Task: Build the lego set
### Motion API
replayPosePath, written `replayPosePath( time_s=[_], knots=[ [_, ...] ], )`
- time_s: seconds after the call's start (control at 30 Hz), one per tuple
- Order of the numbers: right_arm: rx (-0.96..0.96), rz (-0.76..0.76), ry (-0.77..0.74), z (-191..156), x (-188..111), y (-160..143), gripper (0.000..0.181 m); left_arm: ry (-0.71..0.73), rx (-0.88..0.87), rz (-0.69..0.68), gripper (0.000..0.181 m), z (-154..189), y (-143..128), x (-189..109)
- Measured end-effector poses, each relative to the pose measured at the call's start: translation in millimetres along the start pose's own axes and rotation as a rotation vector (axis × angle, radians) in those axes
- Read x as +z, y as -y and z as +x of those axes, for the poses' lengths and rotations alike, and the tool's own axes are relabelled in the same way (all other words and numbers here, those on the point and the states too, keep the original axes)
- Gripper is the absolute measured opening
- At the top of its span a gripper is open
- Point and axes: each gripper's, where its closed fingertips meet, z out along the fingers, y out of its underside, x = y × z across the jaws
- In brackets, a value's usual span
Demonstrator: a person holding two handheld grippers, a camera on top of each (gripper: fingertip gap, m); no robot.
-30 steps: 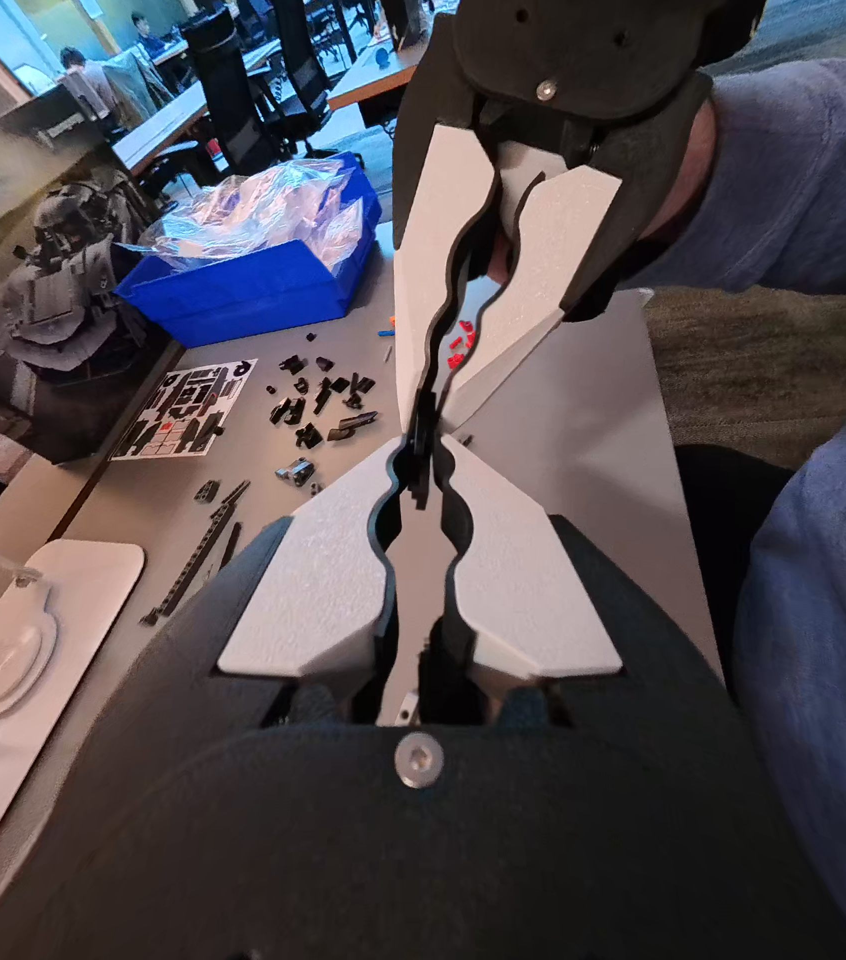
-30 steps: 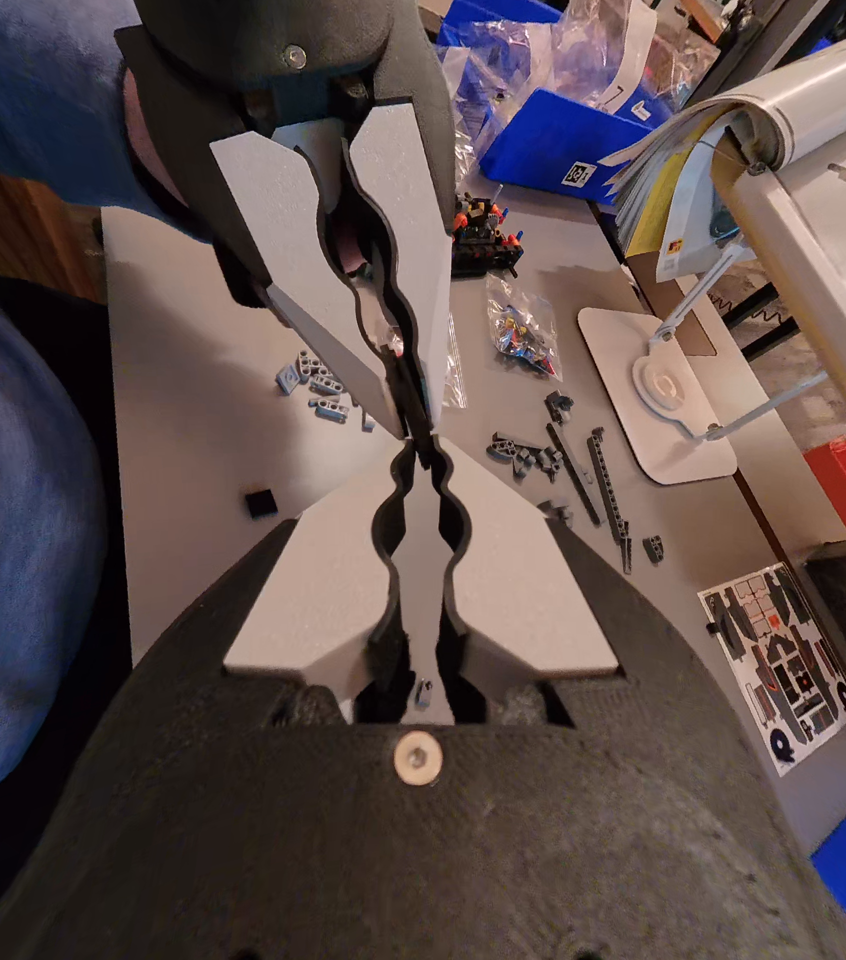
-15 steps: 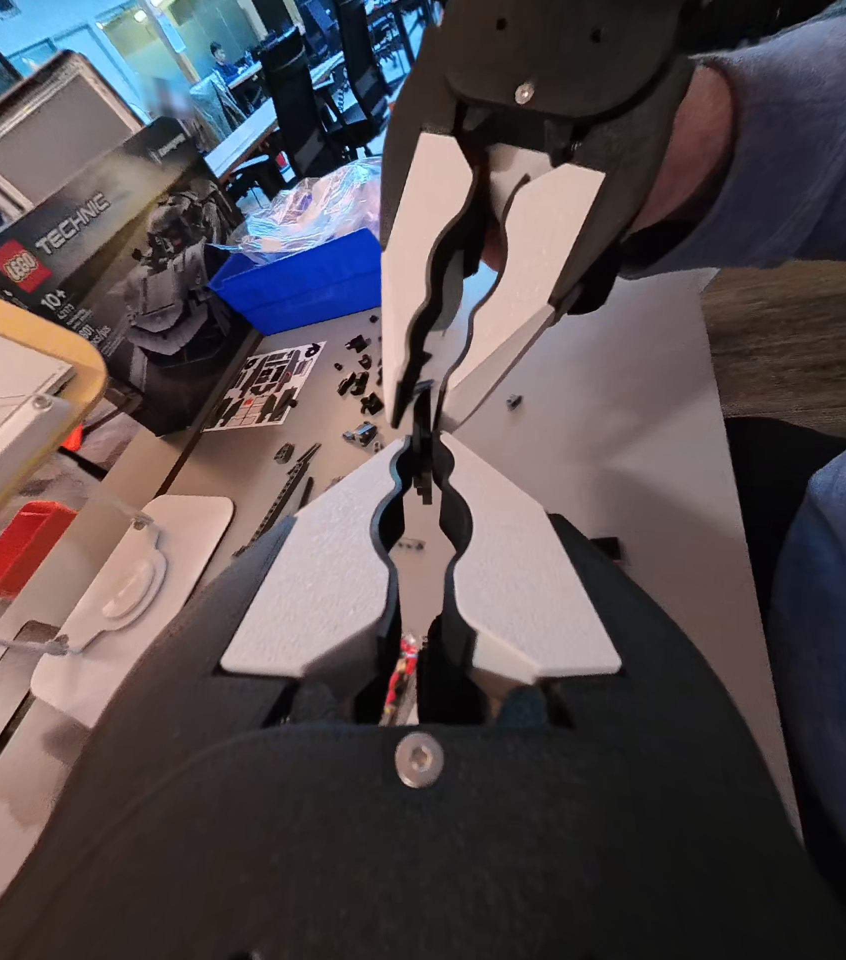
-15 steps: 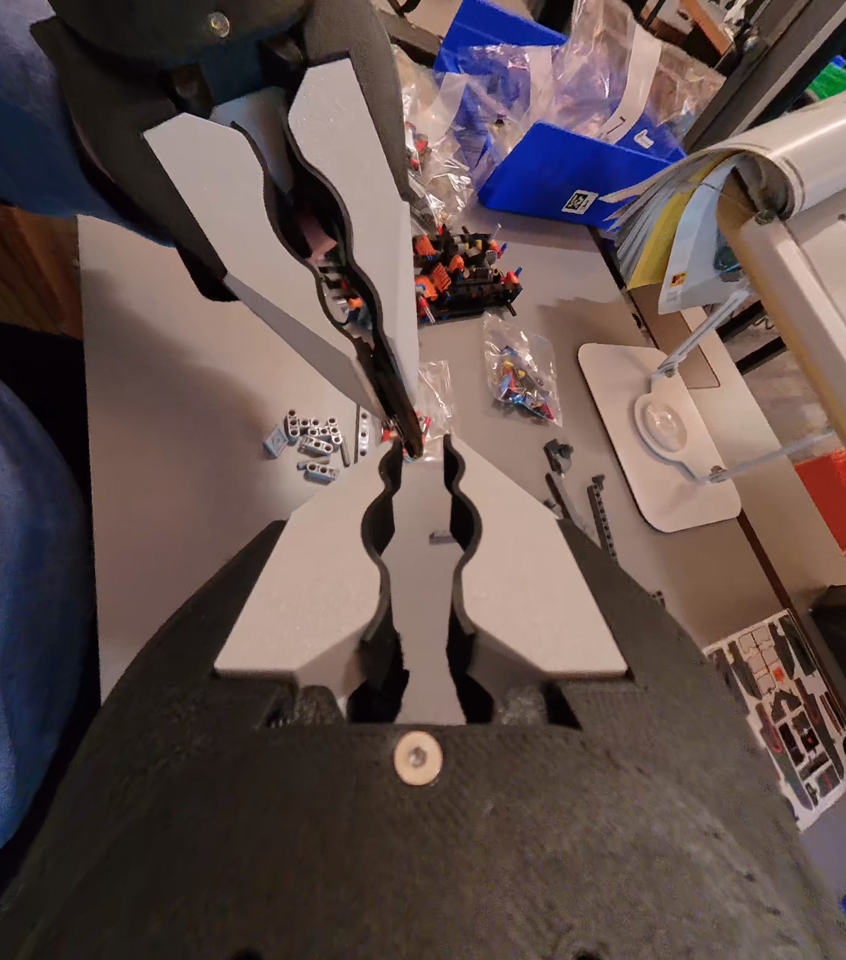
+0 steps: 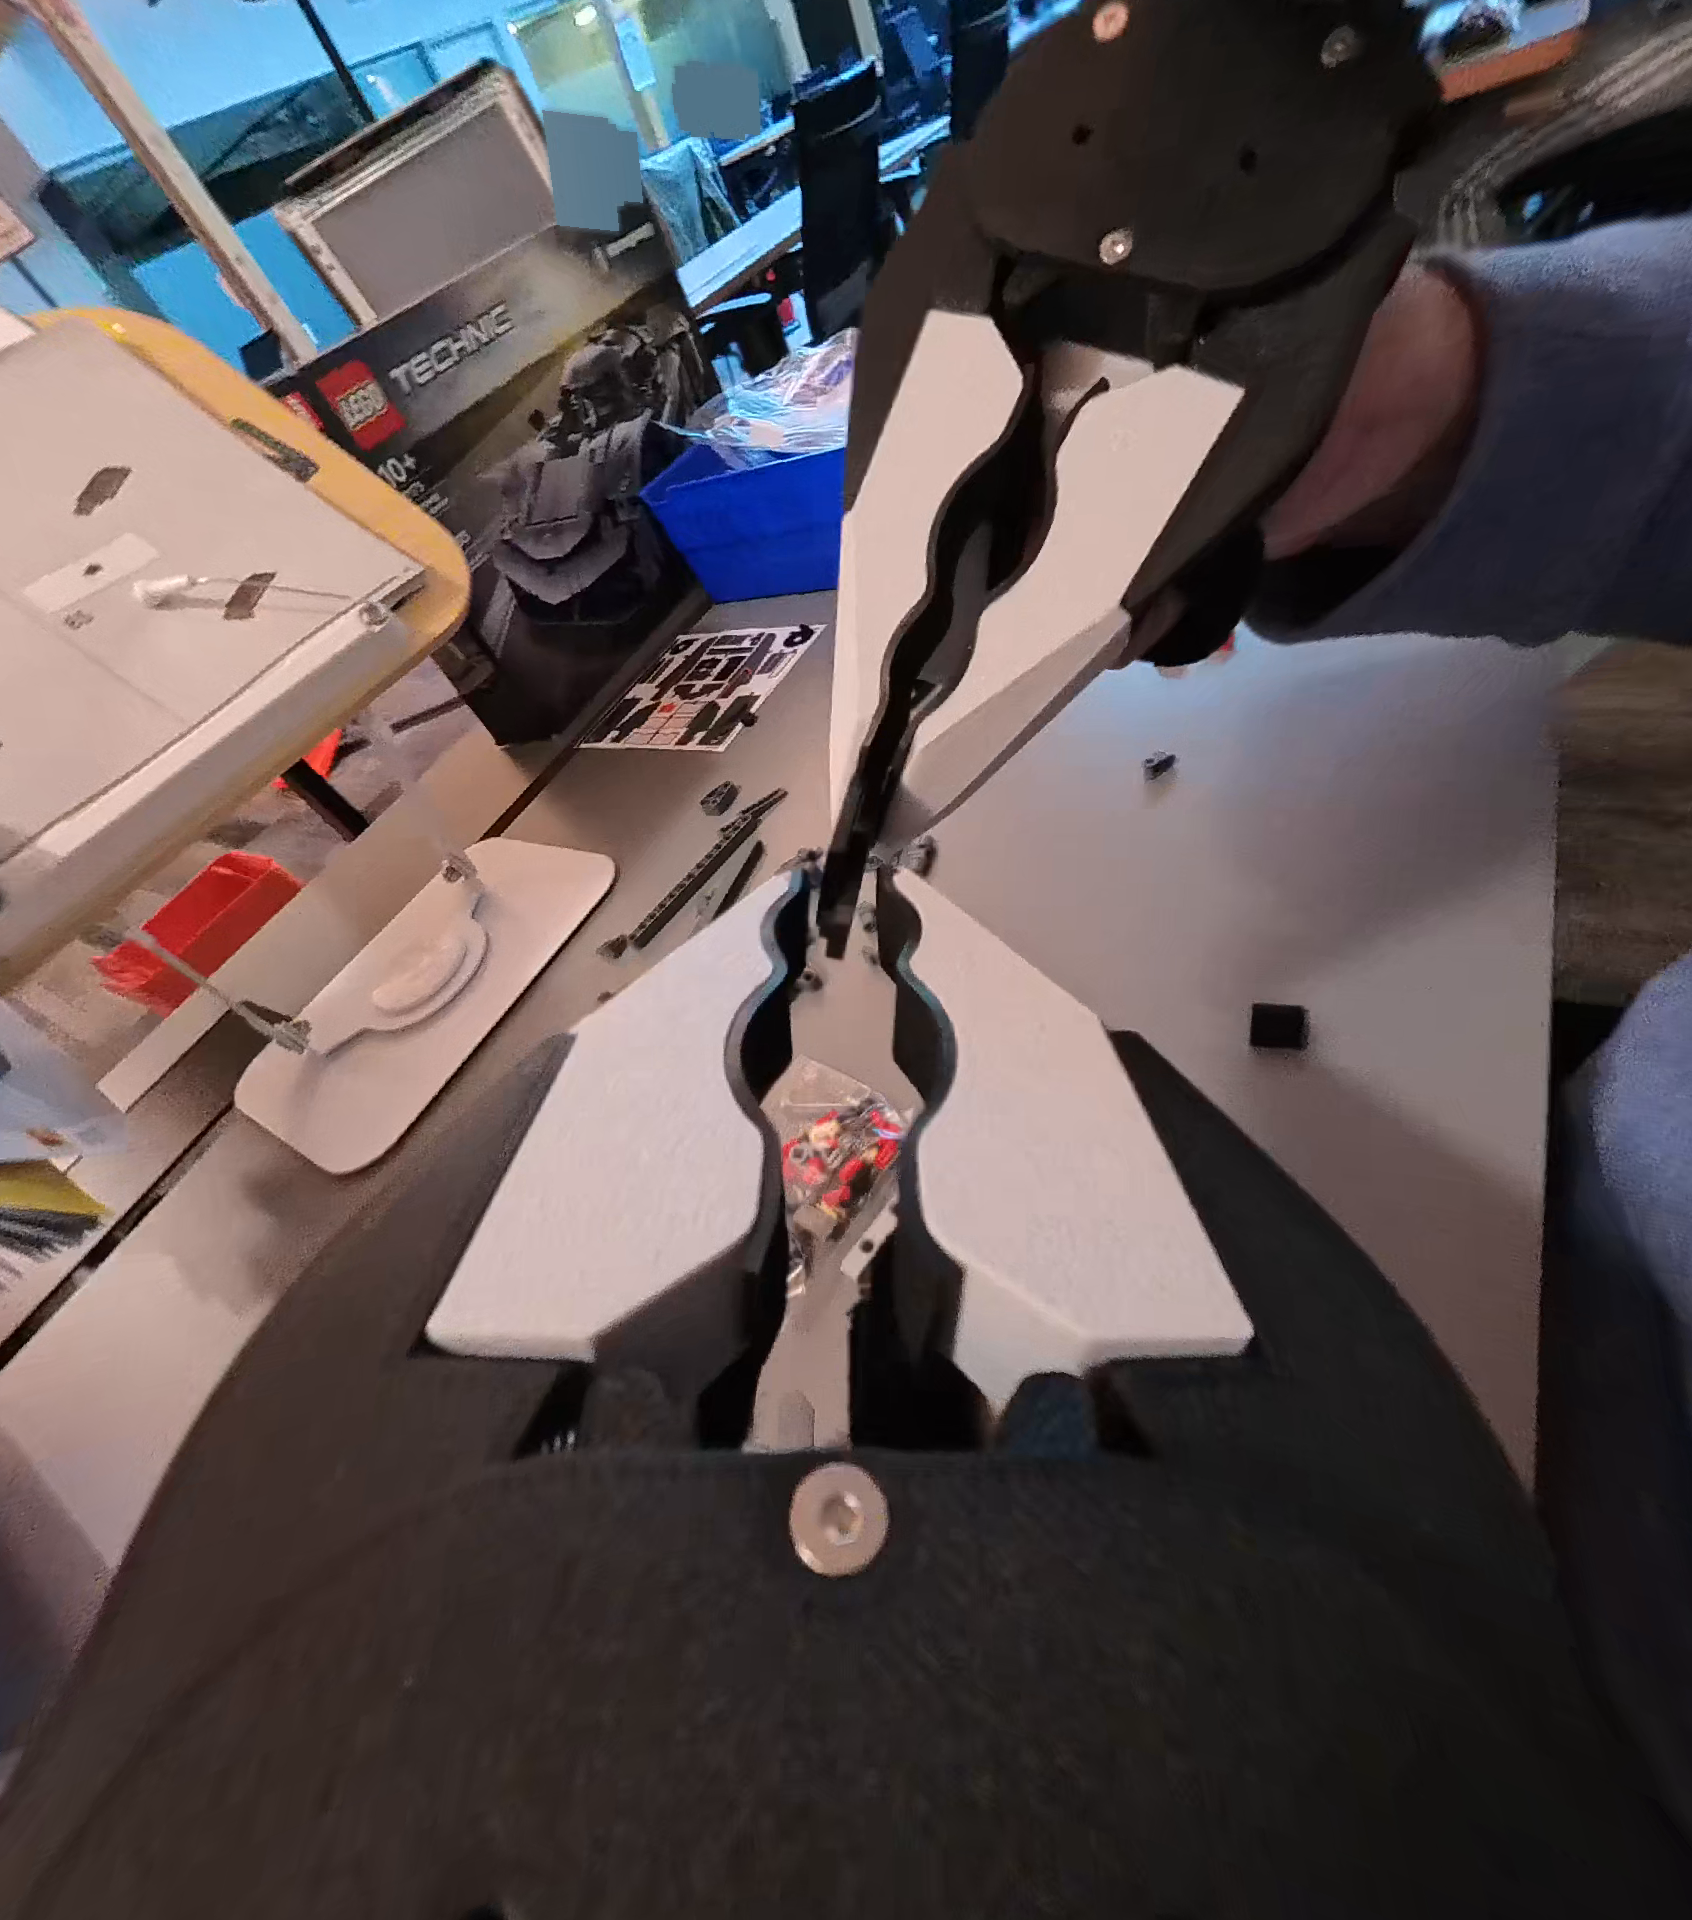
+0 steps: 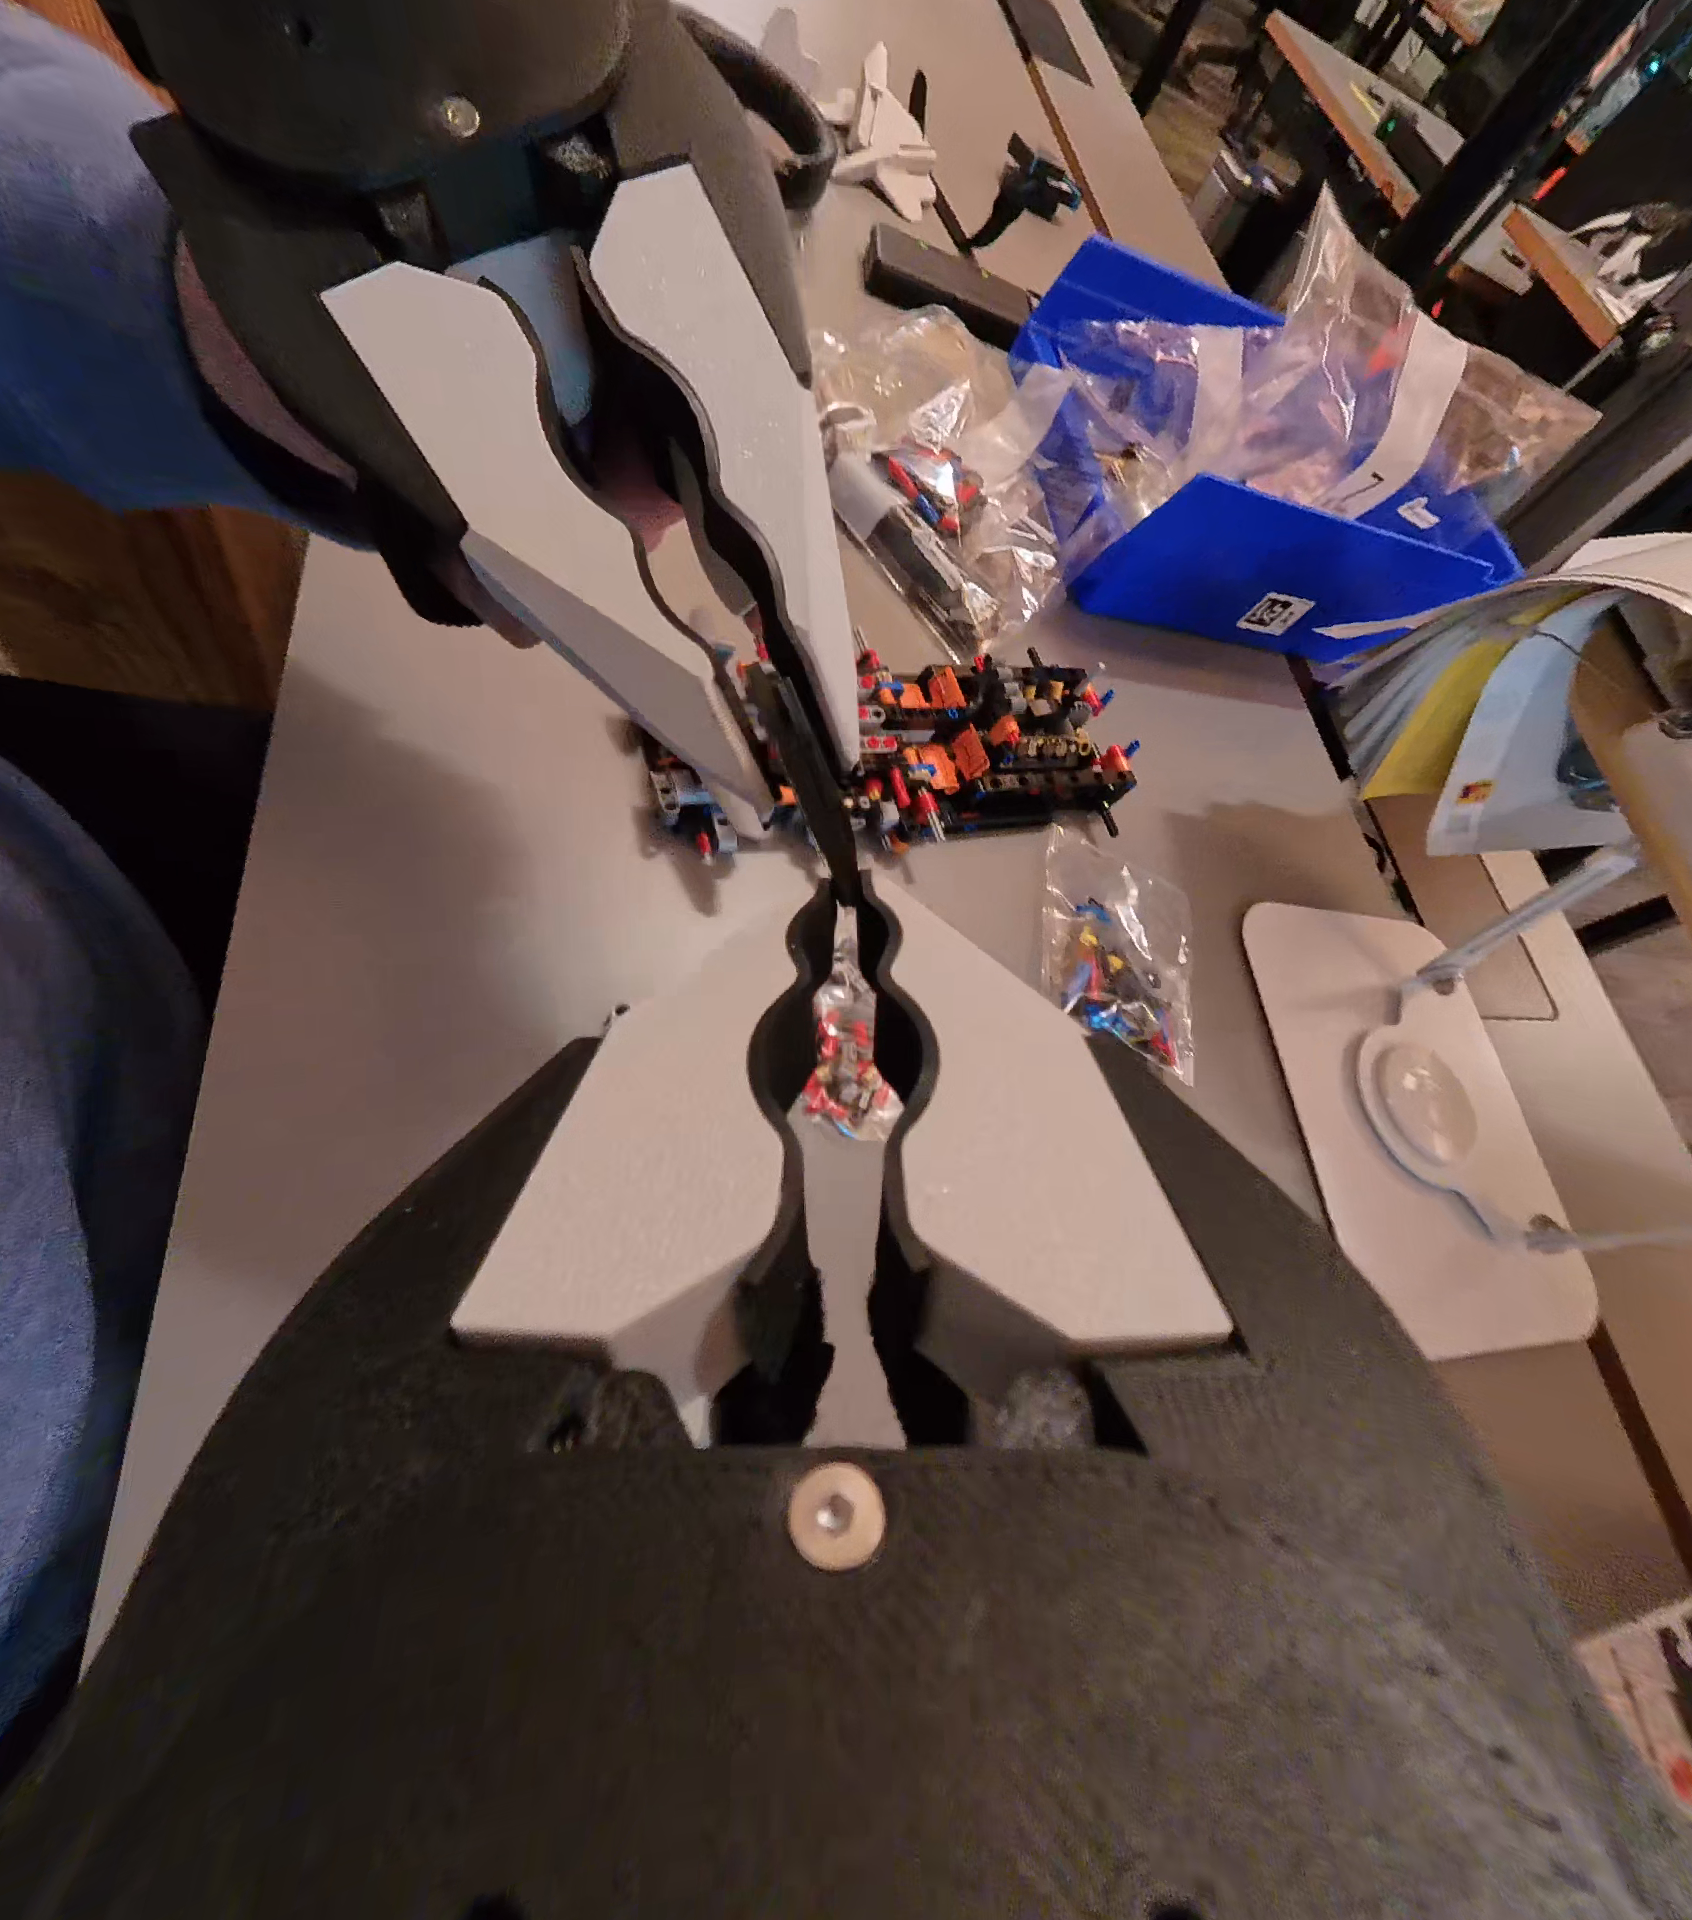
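left gripper: tips nearly closed, grip on piece unclear | right gripper: pinching one black Lego piece, tip-to-tip | one parts bag beneath fingers | one half-built model beyond

Left gripper: matte black textured housing filling the lower frame, one silver hex screw at centre, two pale grey wedge-shaped fingers with wavy black inner edges. Right gripper: identical build. Blue fleece sleeve at the upper right of the left wrist view.
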Motion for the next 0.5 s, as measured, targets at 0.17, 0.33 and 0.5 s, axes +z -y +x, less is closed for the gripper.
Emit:
replayPosePath(
  time_s=[0.17,0.33,0.5],
  knots=[
    [0.079,0.083,0.054,2,9,6,0.001,0.010,-0.080,0.024,0.012,-7,-1,-4],
    [0.181,0.178,0.073,9,7,9,0.001,-0.027,-0.225,0.040,0.029,-13,-11,6],
    [0.342,0.291,0.079,24,-3,9,0.001,-0.083,-0.351,0.144,0.025,-17,1,16]
  ],
)
